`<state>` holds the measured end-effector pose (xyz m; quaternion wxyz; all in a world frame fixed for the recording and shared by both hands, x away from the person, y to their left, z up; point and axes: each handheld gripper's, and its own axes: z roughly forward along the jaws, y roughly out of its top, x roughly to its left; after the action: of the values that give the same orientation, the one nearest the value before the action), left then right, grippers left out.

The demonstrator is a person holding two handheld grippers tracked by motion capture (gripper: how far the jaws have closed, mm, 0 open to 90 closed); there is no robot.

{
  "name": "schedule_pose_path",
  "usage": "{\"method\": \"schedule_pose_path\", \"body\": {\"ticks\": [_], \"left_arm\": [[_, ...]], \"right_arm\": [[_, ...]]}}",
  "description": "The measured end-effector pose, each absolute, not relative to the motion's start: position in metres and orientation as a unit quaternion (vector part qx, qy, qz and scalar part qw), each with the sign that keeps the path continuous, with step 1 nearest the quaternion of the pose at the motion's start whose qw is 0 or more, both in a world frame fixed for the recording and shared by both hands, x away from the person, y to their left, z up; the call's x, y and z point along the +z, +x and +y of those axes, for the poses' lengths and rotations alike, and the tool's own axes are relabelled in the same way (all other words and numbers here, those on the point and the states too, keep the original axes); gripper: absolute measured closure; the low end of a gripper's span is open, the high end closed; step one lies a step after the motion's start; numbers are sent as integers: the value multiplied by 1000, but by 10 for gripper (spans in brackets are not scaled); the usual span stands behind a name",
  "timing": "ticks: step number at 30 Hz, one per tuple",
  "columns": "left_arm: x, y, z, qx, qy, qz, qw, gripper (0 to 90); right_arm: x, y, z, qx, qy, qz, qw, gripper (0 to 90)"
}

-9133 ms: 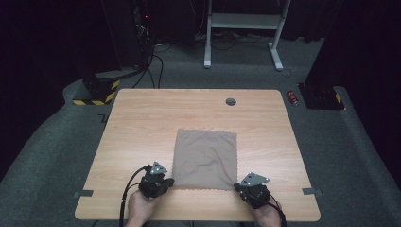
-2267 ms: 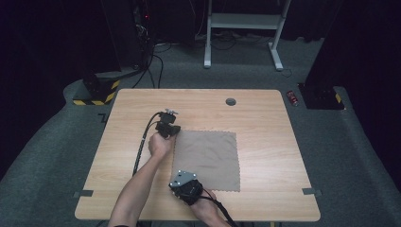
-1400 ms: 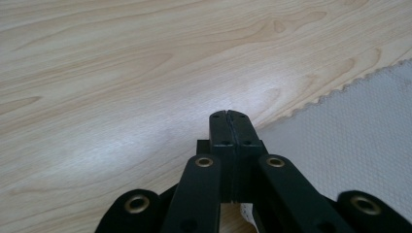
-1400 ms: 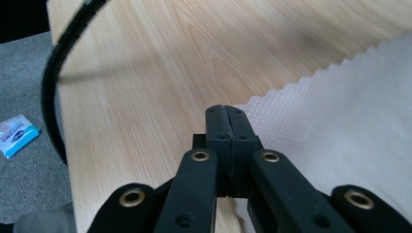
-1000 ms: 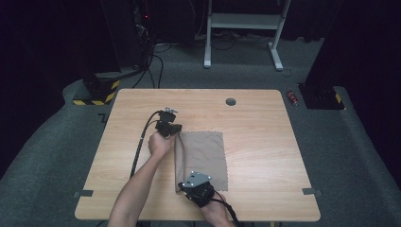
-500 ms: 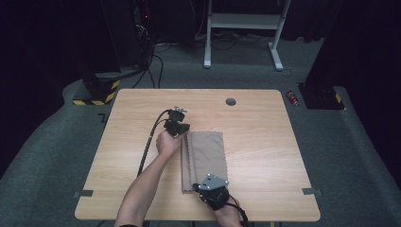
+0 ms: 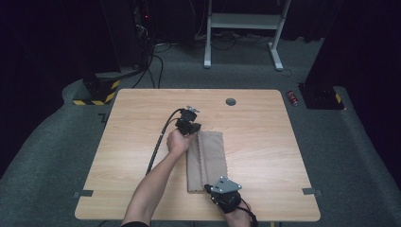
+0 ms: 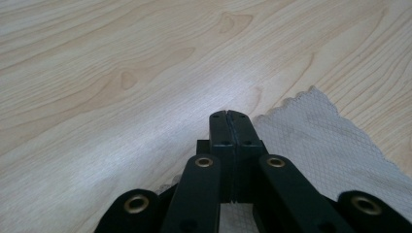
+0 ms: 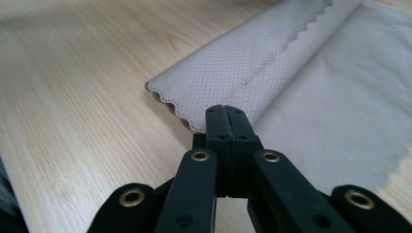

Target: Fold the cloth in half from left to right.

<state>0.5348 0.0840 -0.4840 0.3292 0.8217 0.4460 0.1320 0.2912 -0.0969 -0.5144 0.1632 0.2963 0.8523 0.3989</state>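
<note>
On pale wood, folded mesh cloth shows scalloped edges.

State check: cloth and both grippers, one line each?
cloth: lying on the table, folded lengthwise, left edge laid over toward the right
left gripper: shut, at the cloth's far corner
right gripper: shut, at the cloth's near edge

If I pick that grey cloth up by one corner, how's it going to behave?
Probably floppy: the cloth lies folded flat on the table, its layers draping over each other. Likely very light, since the weave looks thin and meshy in the right gripper view. It may well unfold when lifted.
</note>
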Motion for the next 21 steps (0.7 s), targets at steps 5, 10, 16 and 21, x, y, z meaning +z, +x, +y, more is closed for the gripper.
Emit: {"method": "schedule_pose_path", "body": {"ticks": [5, 10, 16, 21], "left_arm": [[-483, 537, 65, 127, 827, 436, 332, 899], [-480, 539, 46, 127, 833, 423, 334, 899], [-485, 540, 36, 122, 837, 419, 331, 899], [-488, 541, 30, 119, 837, 418, 332, 899]], "right_arm": [[-515, 290, -113, 395, 312, 848, 168, 900], [-517, 288, -120, 395, 321, 844, 169, 900], [-518, 285, -125, 393, 326, 842, 171, 900], [-519, 284, -132, 392, 332, 841, 172, 900]]}}
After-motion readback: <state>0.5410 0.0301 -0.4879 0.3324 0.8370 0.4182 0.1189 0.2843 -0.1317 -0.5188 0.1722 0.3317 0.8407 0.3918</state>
